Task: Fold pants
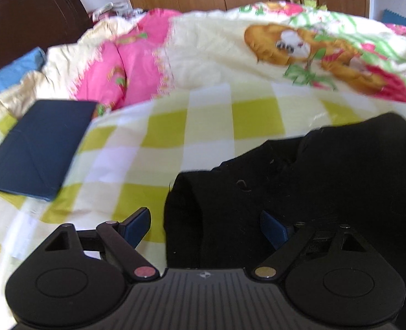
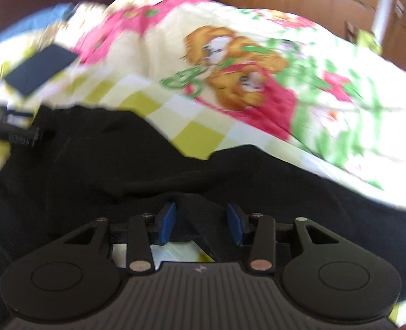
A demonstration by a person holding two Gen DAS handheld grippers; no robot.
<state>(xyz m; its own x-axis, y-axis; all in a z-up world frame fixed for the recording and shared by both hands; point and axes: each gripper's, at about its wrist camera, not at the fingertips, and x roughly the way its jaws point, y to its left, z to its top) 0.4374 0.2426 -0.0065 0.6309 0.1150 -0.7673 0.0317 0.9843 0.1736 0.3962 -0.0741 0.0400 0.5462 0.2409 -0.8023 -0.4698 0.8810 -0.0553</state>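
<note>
Black pants on yellow-and-white checked sheet — pink, bear-printed quilt behind.

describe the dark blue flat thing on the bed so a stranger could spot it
Start at the yellow-and-white checked sheet. At its left edge, beside the pink part of the quilt, lies a flat navy case. Unlike the rumpled black pants, it is stiff, rectangular and sharply creased.

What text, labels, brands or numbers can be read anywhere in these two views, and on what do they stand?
No readable words or numbers in either view.
Left gripper body: a small embossed emblem, no letters legible.
Right gripper body: the same kind of emblem, blurred.
Cartoon quilt: pictures only; any lettering is too blurred to read.
Dark blue folder: plain.
</note>
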